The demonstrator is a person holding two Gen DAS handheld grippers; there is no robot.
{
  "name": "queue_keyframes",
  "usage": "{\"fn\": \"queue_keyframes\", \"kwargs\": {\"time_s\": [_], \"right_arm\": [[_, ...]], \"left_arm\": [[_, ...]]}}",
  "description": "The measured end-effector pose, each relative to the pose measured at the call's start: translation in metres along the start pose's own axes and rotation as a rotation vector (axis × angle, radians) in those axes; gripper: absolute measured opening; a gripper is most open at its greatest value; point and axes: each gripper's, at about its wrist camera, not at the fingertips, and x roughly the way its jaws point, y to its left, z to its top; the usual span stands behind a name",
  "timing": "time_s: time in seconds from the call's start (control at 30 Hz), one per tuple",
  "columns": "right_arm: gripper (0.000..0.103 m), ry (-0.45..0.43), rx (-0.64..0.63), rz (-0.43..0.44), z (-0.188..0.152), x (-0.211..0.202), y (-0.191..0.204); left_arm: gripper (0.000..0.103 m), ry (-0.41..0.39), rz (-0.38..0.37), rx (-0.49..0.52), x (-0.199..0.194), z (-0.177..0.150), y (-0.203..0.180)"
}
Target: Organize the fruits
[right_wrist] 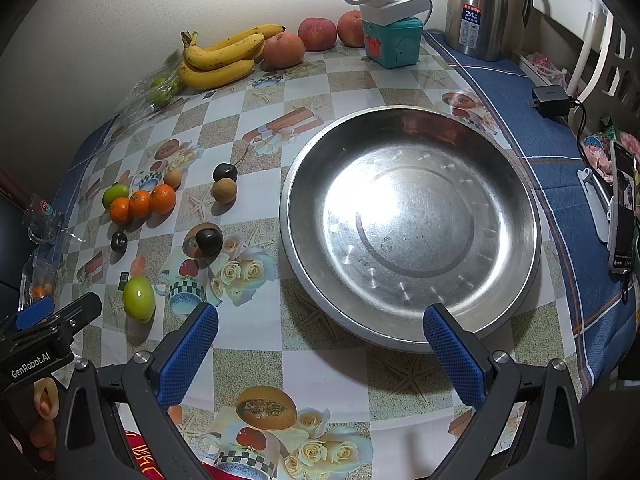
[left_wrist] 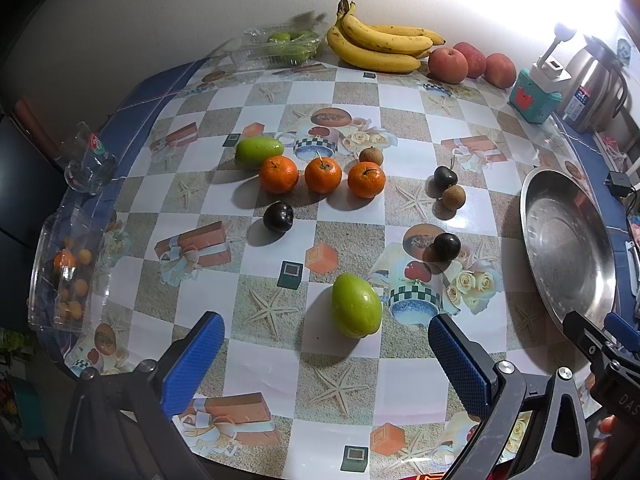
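Note:
Loose fruit lies on a patterned tablecloth. A green fruit point(left_wrist: 356, 305) point(right_wrist: 138, 298) sits just ahead of my left gripper point(left_wrist: 326, 334), which is open and holds nothing. Farther off are three tangerines point(left_wrist: 322, 174) point(right_wrist: 140, 203), a second green fruit point(left_wrist: 258, 152), dark plums point(left_wrist: 278, 217) point(left_wrist: 446, 246) point(right_wrist: 209, 240) and brown longans point(left_wrist: 453, 197) point(right_wrist: 224, 191). A wide steel basin point(right_wrist: 412, 344) point(left_wrist: 532, 188) stands at the right, bare inside. My right gripper point(right_wrist: 320, 334) is open at its near rim, holding nothing.
Along the back wall lie bananas point(left_wrist: 380, 42) point(right_wrist: 224, 58), red apples point(left_wrist: 448, 65) point(right_wrist: 317, 33), a clear box of green fruit point(left_wrist: 288, 46), a teal box with a power strip point(right_wrist: 394, 40) and a steel thermos point(right_wrist: 478, 8). A glass mug point(left_wrist: 86, 164) and a clear box of small oranges point(left_wrist: 68, 276) stand at the left edge. A phone point(right_wrist: 622, 216) and charger point(right_wrist: 550, 100) lie right.

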Motion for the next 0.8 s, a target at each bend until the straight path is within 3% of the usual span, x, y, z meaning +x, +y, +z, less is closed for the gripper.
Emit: {"fn": "queue_keyframes", "kwargs": {"time_s": [0.8], "right_arm": [[0.102,0.011,0.004,-0.006,-0.0002,0.0019,-0.0013]], "left_arm": [[0.103,0.01,-0.019,-0.006,0.0026,-0.001,0.0008]]}}
